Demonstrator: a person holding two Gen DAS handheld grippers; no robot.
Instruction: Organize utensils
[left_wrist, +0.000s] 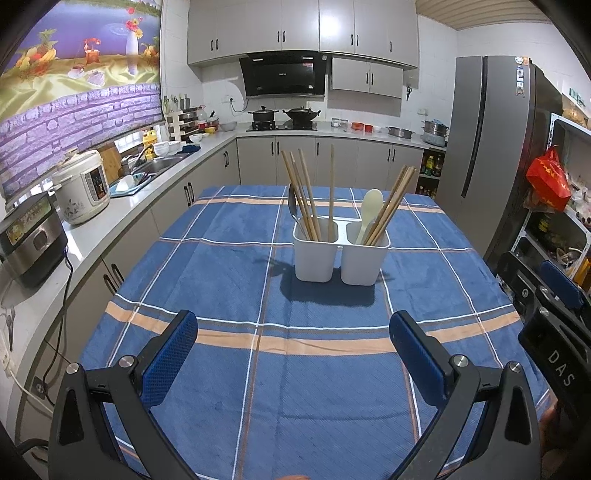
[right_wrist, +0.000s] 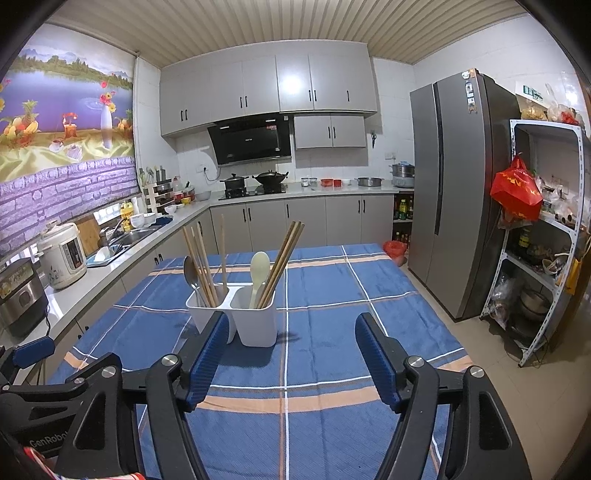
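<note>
White holder (left_wrist: 340, 254) of chopsticks (left_wrist: 306, 199); both jaws wide, empty; floor visible only rightward.

The left gripper (left_wrist: 293, 326) points forward and down toward 12 o'clock, its blue pads (left_wrist: 170, 356) spread wide with nothing between them. The right gripper (right_wrist: 291, 332) sits at its 3 o'clock, tilted less steeply, jaws likewise wide apart and holding nothing.
</note>
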